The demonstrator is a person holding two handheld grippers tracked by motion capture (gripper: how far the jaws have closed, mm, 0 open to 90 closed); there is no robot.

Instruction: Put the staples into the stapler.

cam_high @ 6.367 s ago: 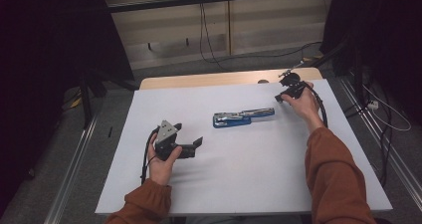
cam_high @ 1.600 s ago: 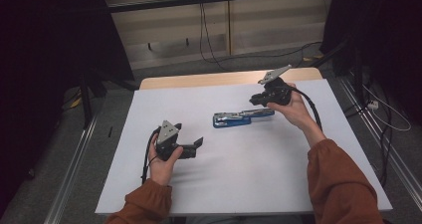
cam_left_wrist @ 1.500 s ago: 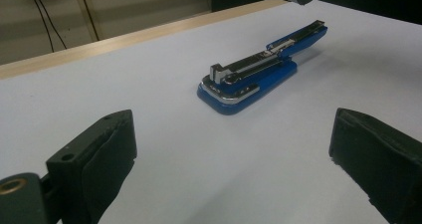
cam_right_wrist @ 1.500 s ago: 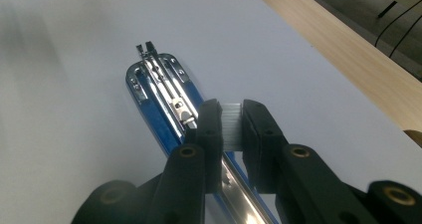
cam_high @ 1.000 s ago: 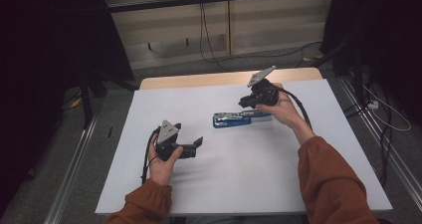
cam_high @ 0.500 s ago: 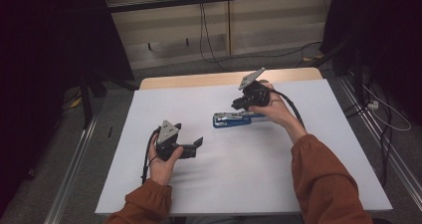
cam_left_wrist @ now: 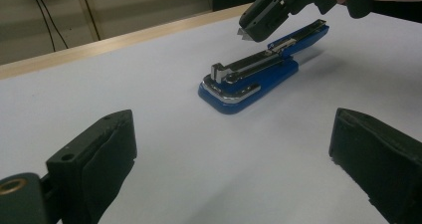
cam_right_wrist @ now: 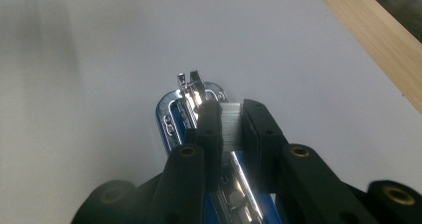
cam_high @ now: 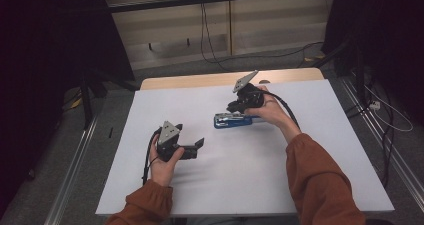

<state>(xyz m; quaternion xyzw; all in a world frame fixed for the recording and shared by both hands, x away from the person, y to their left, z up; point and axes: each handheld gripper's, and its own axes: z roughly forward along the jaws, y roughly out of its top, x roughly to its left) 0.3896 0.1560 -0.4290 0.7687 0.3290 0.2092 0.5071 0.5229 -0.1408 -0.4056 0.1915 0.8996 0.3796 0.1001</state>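
Rust-coloured sleeves come in from the near edge of the high view, one on each forearm. Nearest on the left, the left gripper [cam_high: 192,149] rests low over the white sheet [cam_high: 240,185] that covers the worktop [cam_high: 200,80], held in the person's left hand [cam_high: 162,162]. Its jaws stand wide open with only bare white sheet between them, as the left gripper view shows, and they point toward the middle of the worktop.

Farther off, near the middle of the sheet and a little to the right, lies a blue stapler [cam_high: 231,120]. It lies flat, opened up, with its bright metal staple channel [cam_left_wrist: 249,64] exposed along the top and its rounded nose turned toward the left.

Just above the stapler hangs the right gripper [cam_high: 239,106], held in the right hand [cam_high: 270,112] and tilted down toward the channel. Its jaws are nearly closed and grip a small pale silvery block [cam_right_wrist: 230,126], which looks like a strip of staples. In the right gripper view the strip sits between the two black pads directly over the channel; whether it touches the metal I cannot tell. In the left gripper view the tip of that strip [cam_left_wrist: 245,33] shows slightly above the stapler's arm.

Beyond the sheet a strip of bare wood runs along the far edge of the worktop.
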